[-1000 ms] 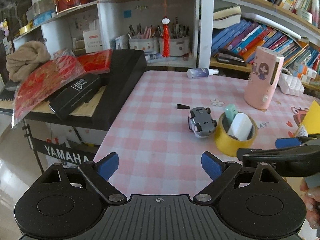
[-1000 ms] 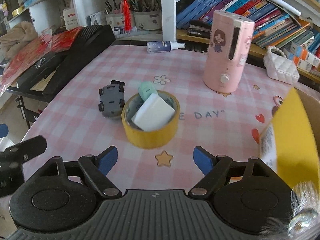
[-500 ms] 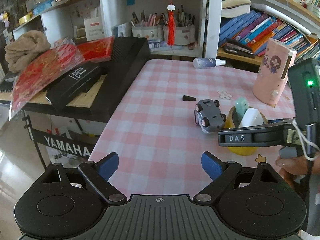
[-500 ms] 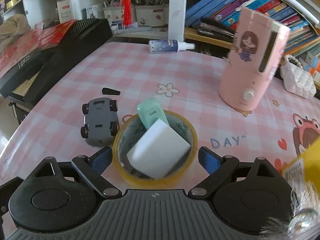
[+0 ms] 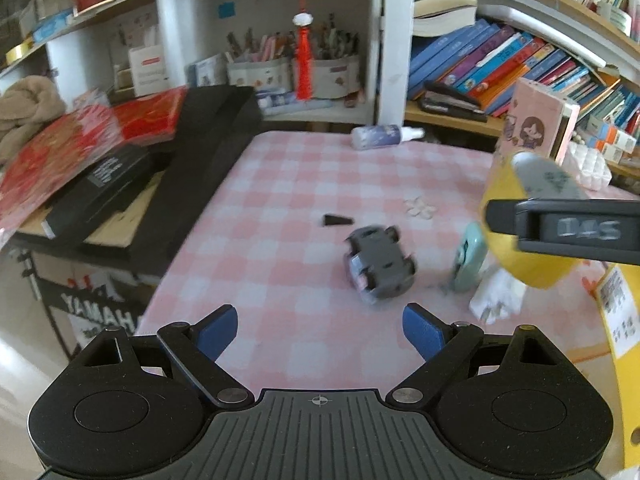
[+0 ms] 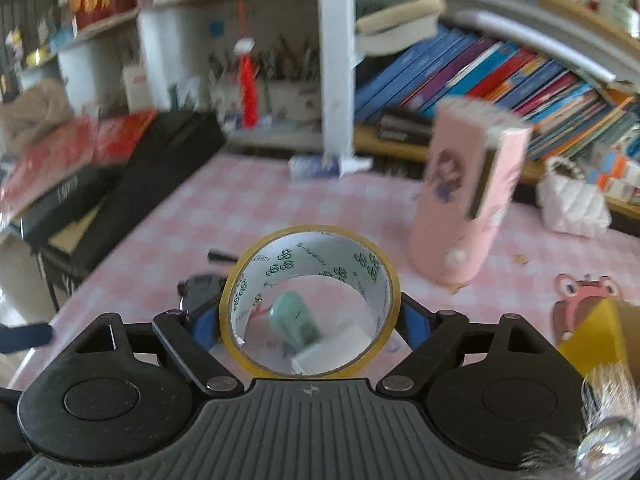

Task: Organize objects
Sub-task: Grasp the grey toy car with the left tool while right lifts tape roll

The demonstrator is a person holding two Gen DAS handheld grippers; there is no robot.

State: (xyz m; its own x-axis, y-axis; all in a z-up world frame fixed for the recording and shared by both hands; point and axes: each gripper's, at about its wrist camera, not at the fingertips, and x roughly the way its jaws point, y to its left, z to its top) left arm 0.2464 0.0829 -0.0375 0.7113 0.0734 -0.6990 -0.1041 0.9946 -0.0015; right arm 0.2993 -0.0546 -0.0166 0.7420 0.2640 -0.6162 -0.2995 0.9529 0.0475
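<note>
My right gripper [image 6: 308, 320] has its jaws closing on the yellow tape roll [image 6: 312, 248], whose sides sit between the blue pads. The roll is tilted and lifted off the pink checked table [image 5: 288, 208]. Through its hole I see the mint-green item [image 6: 294, 316] and white block [image 6: 332, 346] lying on the table. In the left wrist view the roll [image 5: 500, 188] hangs at the right, above the mint item [image 5: 468, 260] and white block [image 5: 496, 300]. My left gripper [image 5: 320, 328] is open and empty, just short of the grey toy car [image 5: 380, 264].
A small black wedge [image 5: 336, 221] lies beyond the car, a spray bottle [image 5: 384, 136] at the table's far edge. A pink humidifier [image 6: 468, 200] stands right, a yellow box [image 6: 592, 332] at near right. A black keyboard case [image 5: 200, 168] borders the left edge; bookshelves stand behind.
My right gripper came in around the tape roll, gripped it and raised it, leaving the mint item and white block on the table. My left gripper moved closer to the toy car.
</note>
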